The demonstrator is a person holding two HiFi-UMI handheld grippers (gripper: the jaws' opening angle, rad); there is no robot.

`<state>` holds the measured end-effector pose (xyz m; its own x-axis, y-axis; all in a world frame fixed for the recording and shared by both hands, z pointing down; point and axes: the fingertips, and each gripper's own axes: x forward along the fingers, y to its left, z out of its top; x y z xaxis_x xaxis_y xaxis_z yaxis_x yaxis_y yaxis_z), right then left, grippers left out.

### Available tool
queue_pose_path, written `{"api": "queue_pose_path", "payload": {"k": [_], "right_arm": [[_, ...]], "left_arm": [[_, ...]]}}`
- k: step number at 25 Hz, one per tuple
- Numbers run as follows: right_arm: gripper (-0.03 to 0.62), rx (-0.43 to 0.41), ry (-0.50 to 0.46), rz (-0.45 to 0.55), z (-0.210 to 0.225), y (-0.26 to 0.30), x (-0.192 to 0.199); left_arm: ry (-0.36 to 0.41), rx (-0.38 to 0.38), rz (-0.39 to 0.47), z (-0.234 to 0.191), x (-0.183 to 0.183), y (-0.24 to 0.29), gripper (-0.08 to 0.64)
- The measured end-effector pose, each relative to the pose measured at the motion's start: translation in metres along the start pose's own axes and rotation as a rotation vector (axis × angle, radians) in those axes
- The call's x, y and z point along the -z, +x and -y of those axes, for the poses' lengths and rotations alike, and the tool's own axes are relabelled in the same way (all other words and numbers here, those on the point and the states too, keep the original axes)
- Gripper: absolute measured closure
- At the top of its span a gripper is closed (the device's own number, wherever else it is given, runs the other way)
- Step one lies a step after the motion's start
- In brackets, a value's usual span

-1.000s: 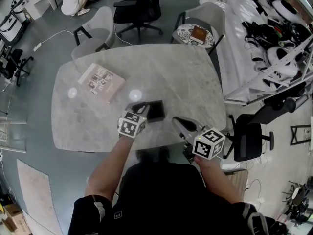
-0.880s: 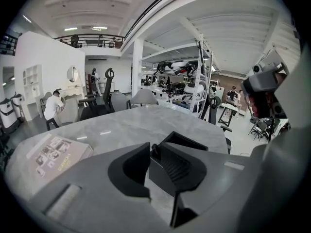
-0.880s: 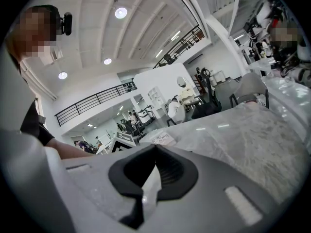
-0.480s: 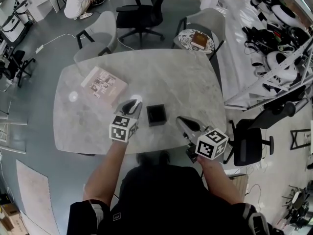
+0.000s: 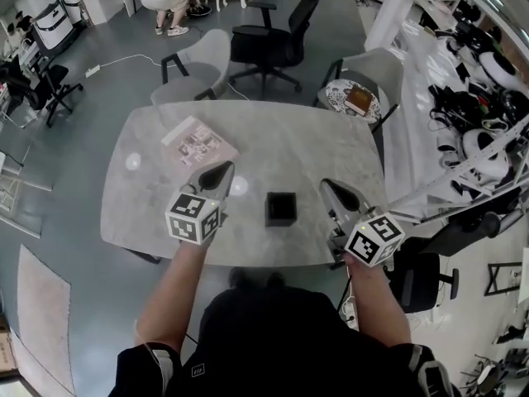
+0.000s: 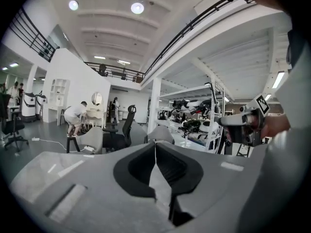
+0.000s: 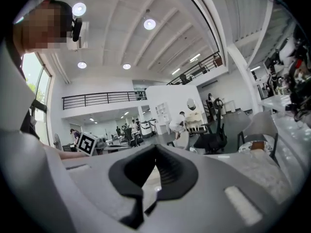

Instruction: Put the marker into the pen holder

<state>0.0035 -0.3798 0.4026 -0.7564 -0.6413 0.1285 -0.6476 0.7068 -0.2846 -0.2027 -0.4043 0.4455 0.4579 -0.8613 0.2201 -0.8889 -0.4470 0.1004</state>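
Observation:
The black square pen holder (image 5: 281,208) stands upright on the marble table (image 5: 273,147), near its front edge. I see no marker in any view, and the holder's inside is too dark to read. My left gripper (image 5: 221,170) hangs to the left of the holder, clear of it, jaws shut on nothing. My right gripper (image 5: 328,186) is to the holder's right, also apart from it and shut empty. In the left gripper view the left gripper (image 6: 155,144) points level across the room. The right gripper (image 7: 155,148) does the same in its own view.
A thin book (image 5: 199,141) lies on the table's far left part. Grey chairs (image 5: 198,66) and a black office chair (image 5: 281,40) stand behind the table. A small round side table (image 5: 357,101) carries a book. Racks of gear (image 5: 479,98) line the right side.
My left gripper has drawn back from the pen holder and moved left. The right gripper has lifted and shifted a little right. The head view has tilted, so the table sits lower.

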Motion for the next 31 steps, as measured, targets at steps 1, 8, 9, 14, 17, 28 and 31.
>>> {"api": "queue_pose_path", "payload": {"k": [1,8,9,14,17,28,31], "right_arm": [[0.591,-0.008,-0.018,0.02,-0.006,0.004,-0.01],[0.591,-0.057,-0.128,0.068,-0.034,0.022,-0.038],[0.591,-0.055,-0.133,0.07,-0.035,0.021,-0.038],[0.591,-0.037,-0.132,0.096,-0.031,0.012,-0.042],[0.591,-0.032,-0.123,0.098,-0.027,0.006,-0.04],[0.591,-0.024,-0.092,0.101,-0.016,-0.023,-0.03],[0.591,-0.023,-0.089,0.1,-0.012,-0.031,-0.027]], "left_arm": [[0.003,-0.013,0.016,-0.003,-0.008,-0.01,0.546],[0.006,-0.114,0.099,-0.021,-0.037,-0.058,0.549],[0.001,-0.122,0.1,-0.023,-0.038,-0.06,0.549],[-0.004,-0.122,0.091,-0.021,-0.042,-0.062,0.549],[0.01,-0.11,0.078,-0.012,-0.042,-0.057,0.549],[0.029,-0.092,0.037,0.011,-0.038,-0.045,0.549],[0.027,-0.091,0.031,0.019,-0.033,-0.042,0.549]]}}
